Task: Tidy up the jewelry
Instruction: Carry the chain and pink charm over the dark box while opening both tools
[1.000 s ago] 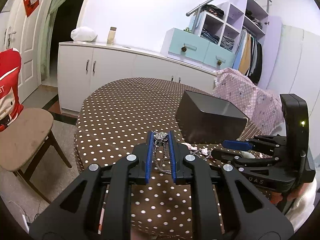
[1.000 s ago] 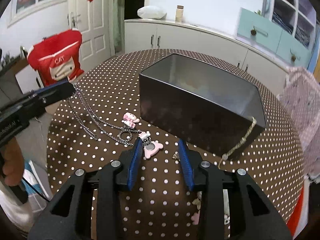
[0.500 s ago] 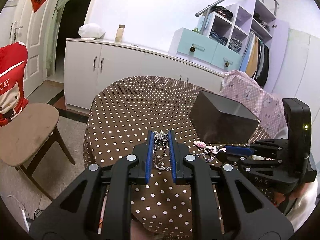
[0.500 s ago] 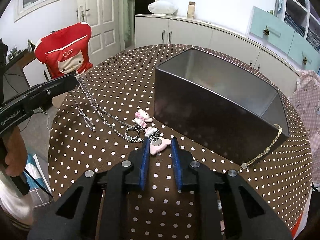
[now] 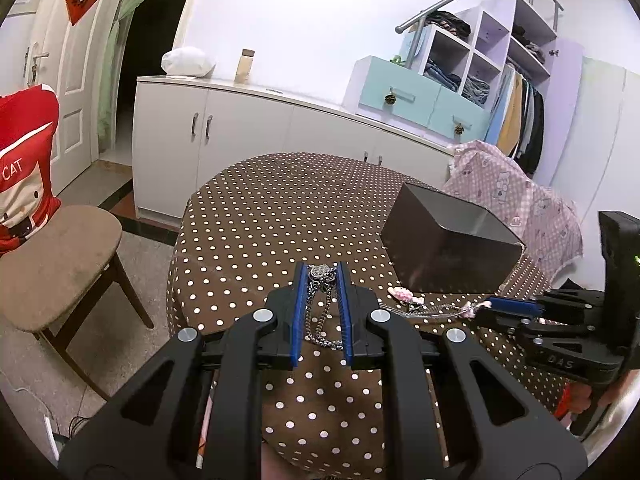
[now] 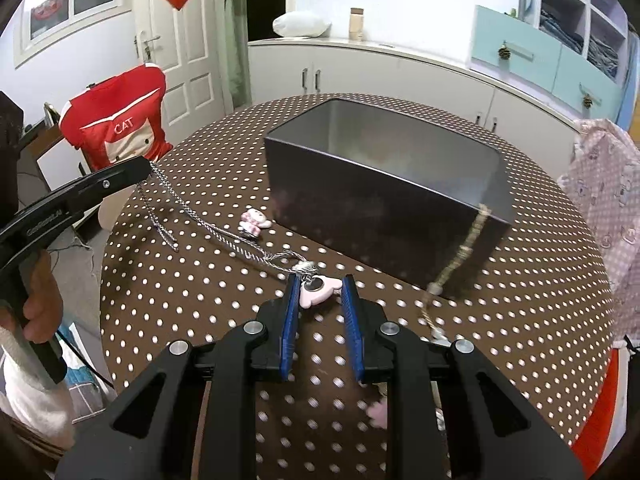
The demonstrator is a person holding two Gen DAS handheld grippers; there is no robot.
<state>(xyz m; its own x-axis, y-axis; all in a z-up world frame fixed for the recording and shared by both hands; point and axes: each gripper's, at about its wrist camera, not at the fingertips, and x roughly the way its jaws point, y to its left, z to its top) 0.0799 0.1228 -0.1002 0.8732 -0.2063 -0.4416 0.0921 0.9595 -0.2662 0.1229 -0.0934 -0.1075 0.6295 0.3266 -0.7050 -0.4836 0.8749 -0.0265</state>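
Observation:
A silver chain necklace [image 6: 188, 211] stretches between my two grippers above the dotted table [image 6: 192, 304]. My left gripper [image 5: 322, 272] is shut on one end of the chain [image 5: 320, 312], whose loops hang between its fingers. My right gripper [image 6: 318, 294] is shut on the pink bear pendant [image 6: 318, 294] at the other end; it also shows in the left wrist view [image 5: 490, 309]. A pink-and-white charm [image 6: 254, 221] on the chain rests near the dark metal box [image 6: 384, 184]. The box stands open just behind the pendant.
A beige beaded string [image 6: 460, 256] hangs over the box's near right corner onto the table. Small pale trinkets [image 6: 378, 412] lie under my right gripper. A wooden chair [image 5: 56, 264] with a red cushion [image 5: 24, 168] stands left of the table. White cabinets [image 5: 240, 136] line the wall.
My right gripper closed on the pink bear pendant and lifted it, pulling the chain taut. My left gripper drew back with its end of the chain.

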